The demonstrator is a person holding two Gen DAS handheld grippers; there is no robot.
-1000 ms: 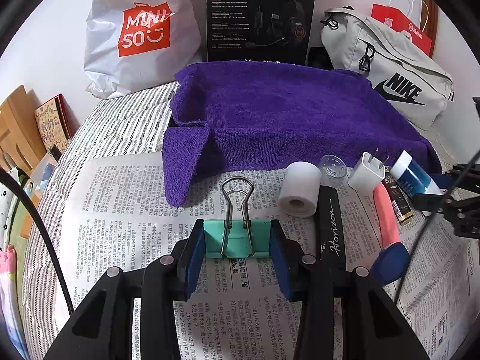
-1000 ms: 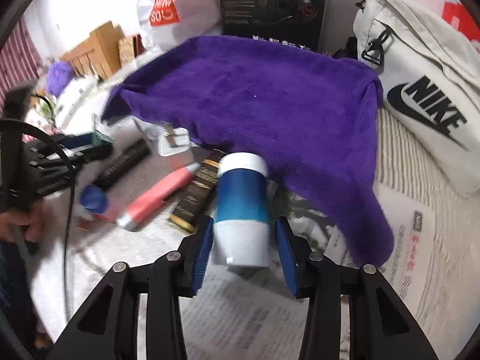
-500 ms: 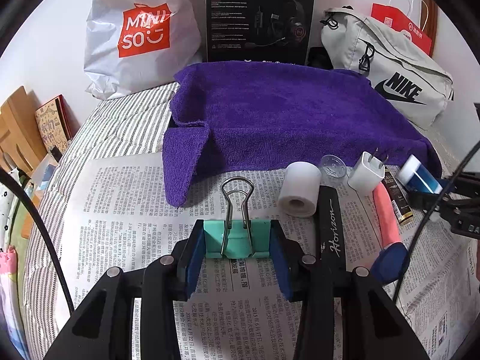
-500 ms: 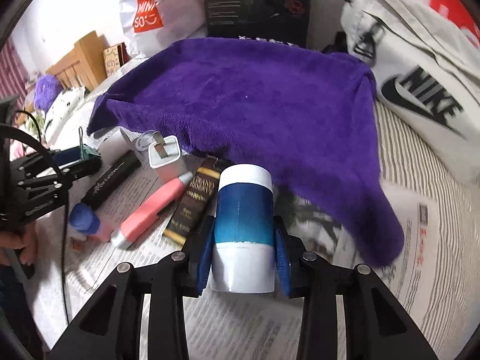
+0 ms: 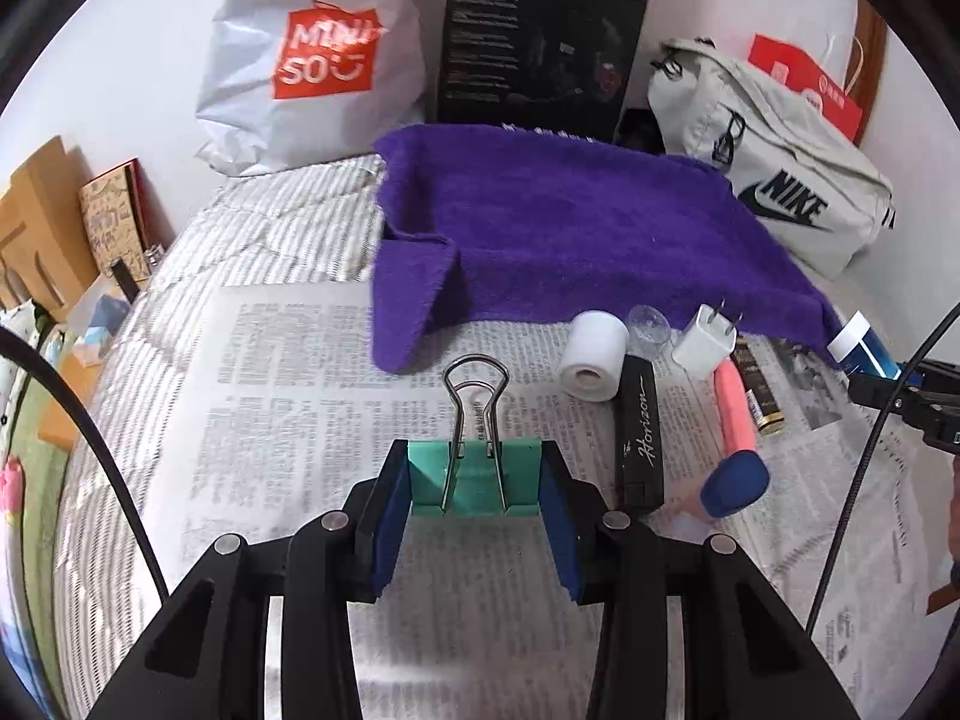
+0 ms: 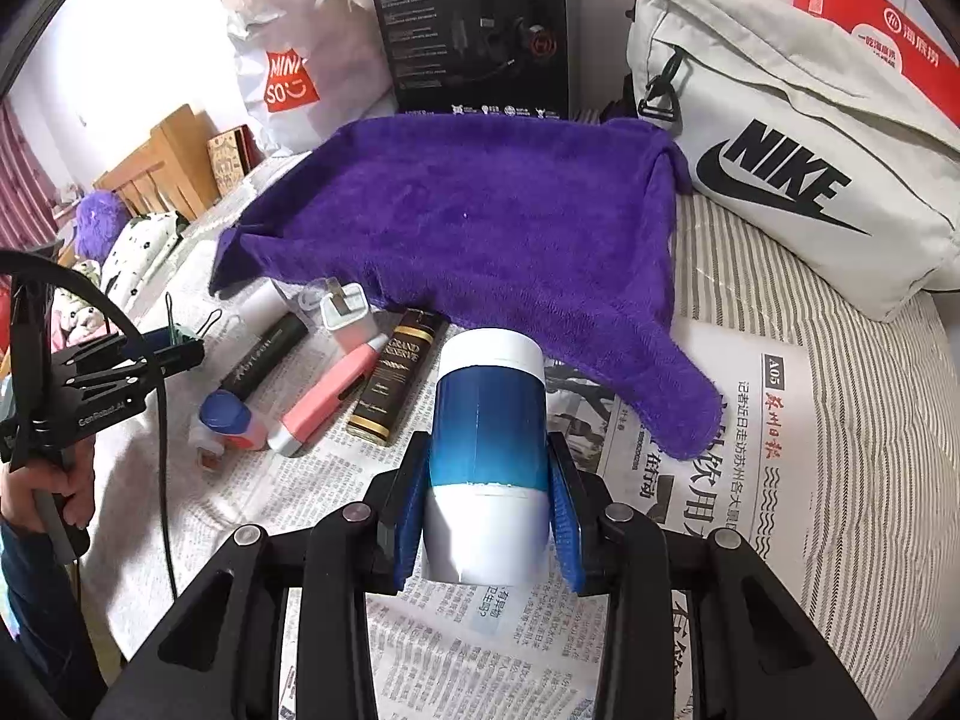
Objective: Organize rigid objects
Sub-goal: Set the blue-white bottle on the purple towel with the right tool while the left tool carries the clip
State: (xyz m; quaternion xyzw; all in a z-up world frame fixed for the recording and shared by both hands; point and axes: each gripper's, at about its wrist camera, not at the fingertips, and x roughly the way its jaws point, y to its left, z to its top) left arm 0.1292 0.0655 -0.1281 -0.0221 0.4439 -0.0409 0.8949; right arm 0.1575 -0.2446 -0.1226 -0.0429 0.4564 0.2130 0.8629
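My left gripper [image 5: 474,489] is shut on a green binder clip [image 5: 474,477] and holds it over the newspaper [image 5: 288,396], its wire handles pointing at the purple towel [image 5: 576,240]. My right gripper [image 6: 487,501] is shut on a blue and white bottle [image 6: 489,438], held above the newspaper [image 6: 708,516] just before the towel's [image 6: 468,222] near edge. The bottle also shows at the right edge of the left wrist view [image 5: 861,348]. The left gripper appears at the left of the right wrist view [image 6: 174,348].
On the newspaper lie a white tape roll [image 5: 593,354], a black Horizon case [image 5: 641,429], a white charger plug [image 5: 705,345], a pink tube [image 5: 735,414], a blue-capped bottle [image 5: 735,483] and a dark gold-printed box [image 6: 396,384]. A Nike bag [image 6: 780,150], a black headset box [image 6: 474,24] and a Miniso bag [image 5: 312,54] stand behind the towel.
My right gripper has lifted and swung the bottle right and forward, toward the towel's near edge. My left gripper has risen slightly with the clip.
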